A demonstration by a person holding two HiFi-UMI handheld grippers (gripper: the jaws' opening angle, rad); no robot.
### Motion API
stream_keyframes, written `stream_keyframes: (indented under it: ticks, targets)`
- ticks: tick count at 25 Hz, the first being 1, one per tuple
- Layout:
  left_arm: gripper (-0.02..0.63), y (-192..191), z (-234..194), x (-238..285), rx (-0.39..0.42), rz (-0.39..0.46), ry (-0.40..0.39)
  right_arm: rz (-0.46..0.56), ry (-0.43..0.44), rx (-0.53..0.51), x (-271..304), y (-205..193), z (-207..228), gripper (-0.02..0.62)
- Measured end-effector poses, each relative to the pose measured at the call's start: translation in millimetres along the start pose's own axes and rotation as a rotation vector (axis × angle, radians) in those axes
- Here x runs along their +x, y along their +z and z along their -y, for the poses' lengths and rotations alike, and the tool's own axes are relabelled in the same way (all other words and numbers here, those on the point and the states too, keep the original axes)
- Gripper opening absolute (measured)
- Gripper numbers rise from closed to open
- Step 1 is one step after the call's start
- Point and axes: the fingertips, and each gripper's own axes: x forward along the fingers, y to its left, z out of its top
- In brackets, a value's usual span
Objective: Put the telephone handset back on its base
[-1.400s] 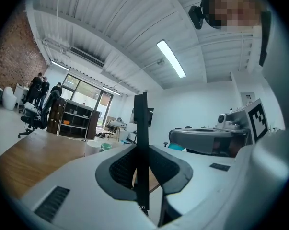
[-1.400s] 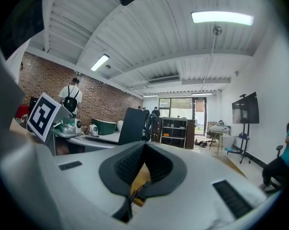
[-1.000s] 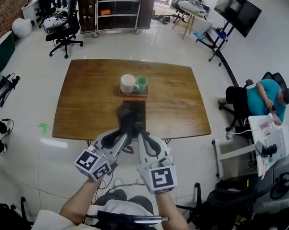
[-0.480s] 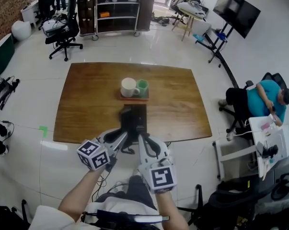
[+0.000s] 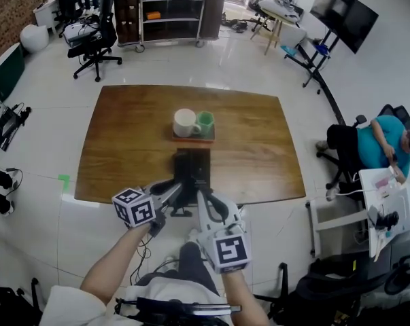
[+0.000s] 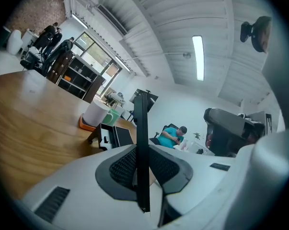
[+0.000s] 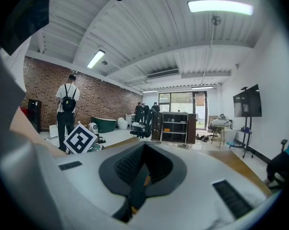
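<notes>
Since a second ago my left tongs (image 5: 177,190) have rolled over and edged in closer to the telephone base (image 5: 194,163), while my right tongs (image 5: 202,197) have hardly shifted. The wooden table (image 5: 123,148) fills the middle of the head view. The black base sits near its front edge, just ahead of both tongs.

My left tongs are clamped on the handset (image 6: 140,123). In the left gripper view it shows as a thin black bar standing edge-on between the pads, held on my side of the base and not on it. My right tongs are closed together with nothing between them, just beside the left pair.

Behind the base, an orange tray (image 5: 193,138) carries a white mug (image 5: 185,122) and a smaller green cup (image 5: 205,121) side by side.
</notes>
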Motion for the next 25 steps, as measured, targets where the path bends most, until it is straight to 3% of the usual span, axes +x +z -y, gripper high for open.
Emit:
stream_keyframes:
  ticks: [6, 14, 20, 25]
  targets:
    - [0.067, -10.3, -24.4, 14.9, -0.043, -0.044, 0.013, -0.023, 0.011, 0.025, 9.4, -11.8, 9.8, 0.000]
    - [0.067, -19.3, -54.8, 26.7, -0.173, -0.054, 0.014, -0.046, 0.020, 0.073, 18.4, -21.4, 19.0, 0.000]
    - [0.067, -28.0, -64.0, 35.7, -0.248, -0.091, -0.025, -0.053, 0.028, 0.075, 24.6, -21.9, 24.5, 0.000]
    - [0.067, -33.7, -70.6, 41.1, -0.291, -0.113, -0.027, -0.072, 0.032, 0.019, 27.4, -28.6, 25.7, 0.000]
